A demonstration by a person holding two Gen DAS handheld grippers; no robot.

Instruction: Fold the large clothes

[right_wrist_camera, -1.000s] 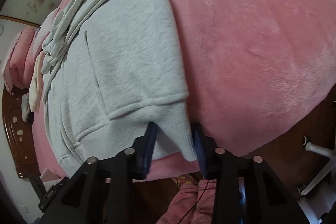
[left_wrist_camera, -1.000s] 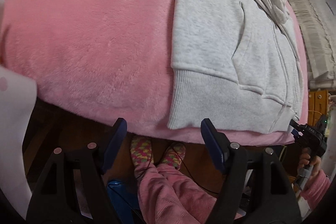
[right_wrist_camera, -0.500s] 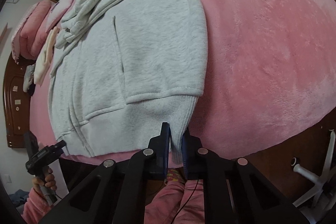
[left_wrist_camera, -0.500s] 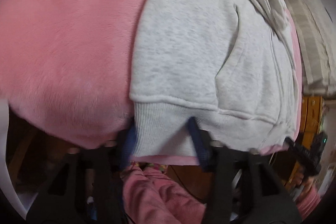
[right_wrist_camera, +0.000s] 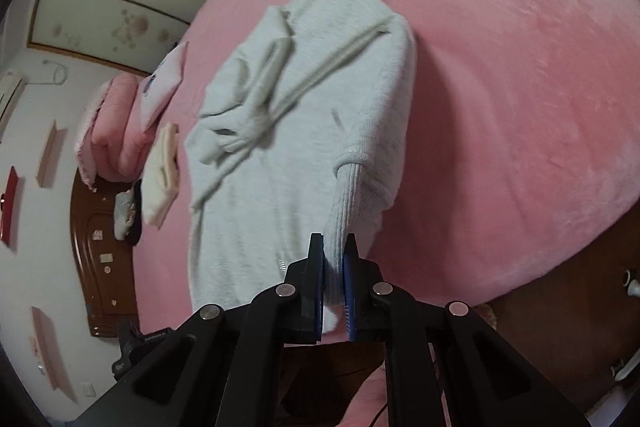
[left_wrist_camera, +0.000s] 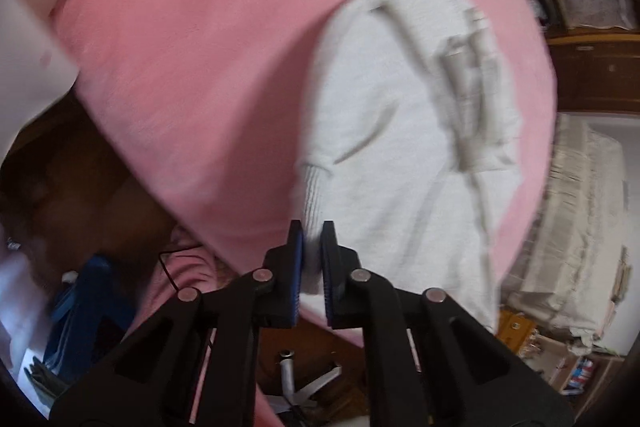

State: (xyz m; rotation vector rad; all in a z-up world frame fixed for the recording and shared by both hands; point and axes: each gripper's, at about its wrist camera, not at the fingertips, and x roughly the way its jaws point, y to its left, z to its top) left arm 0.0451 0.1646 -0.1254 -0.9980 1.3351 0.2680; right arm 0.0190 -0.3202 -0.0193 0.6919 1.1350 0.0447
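Note:
A light grey hoodie [left_wrist_camera: 400,147] lies lengthwise on a pink plush bed cover [left_wrist_camera: 200,47], sleeves folded over its front. My left gripper [left_wrist_camera: 312,227] is shut on the ribbed hem at one bottom corner, which is lifted off the bed. In the right wrist view the hoodie [right_wrist_camera: 304,131] rises toward the camera. My right gripper [right_wrist_camera: 333,239] has the other ribbed hem corner between its pads; its jaws are closing on the cloth and pinch it. The hem between the two corners hangs raised above the bed cover [right_wrist_camera: 520,87].
Pink pillows [right_wrist_camera: 116,131] and a folded cream cloth [right_wrist_camera: 162,171] lie by the wooden headboard [right_wrist_camera: 100,247]. A chair base [left_wrist_camera: 296,383] stands on the floor below the bed edge. Stacked pale fabric [left_wrist_camera: 580,227] sits beside the bed. The person's pink trouser leg [left_wrist_camera: 188,267] is near.
Both grippers closed on the hoodie's bottom hem corners, the right before the left, and rose, lifting the hem off the bed. The left view rolled.

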